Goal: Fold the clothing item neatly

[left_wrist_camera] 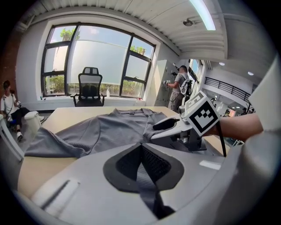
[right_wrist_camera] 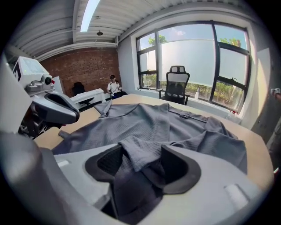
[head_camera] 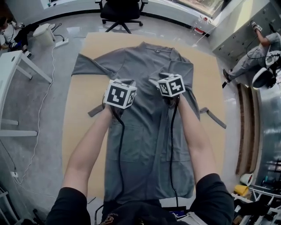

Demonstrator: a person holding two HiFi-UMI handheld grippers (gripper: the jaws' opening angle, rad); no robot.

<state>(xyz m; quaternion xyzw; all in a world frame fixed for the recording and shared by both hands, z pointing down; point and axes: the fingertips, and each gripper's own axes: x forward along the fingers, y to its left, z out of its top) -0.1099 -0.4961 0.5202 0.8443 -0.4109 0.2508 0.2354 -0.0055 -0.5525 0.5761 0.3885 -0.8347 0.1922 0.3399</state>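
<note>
Left hand-held gripper (left_wrist_camera: 142, 163) is clamped on a thin pleat of the shirt (head_camera: 145, 132). Its own view shows the 2 dark pads pressed together with a narrow strip of grey cloth running between them. The right hand-held gripper (right_wrist_camera: 139, 169) grips a thicker bunch of the same cloth, which humps up over its pads and fills the gap between them.

The head view shows none of this, because the 2 cubes (head_camera: 120, 93) cover the jaws. It gives the layout instead. The shirt lies flat along the tan table (head_camera: 77, 145), with its collar at the far end and its hem at the near edge. Both hand-held grippers sit side by side over the chest, close but apart. 1 sleeve (head_camera: 90, 66) spreads out to the left, and 2 ties (head_camera: 94, 110) stick out at the waist, 1 on each side.

Only the left gripper view shows the right hand-held gripper from the side, its tips down on the cloth, with a standing person (left_wrist_camera: 178, 90) beyond it. Only the right gripper view shows a brick wall (right_wrist_camera: 83, 72) and a seated person (right_wrist_camera: 113, 85). A black chair (head_camera: 120, 11) stands past the table's far end in all 3 views.
</note>
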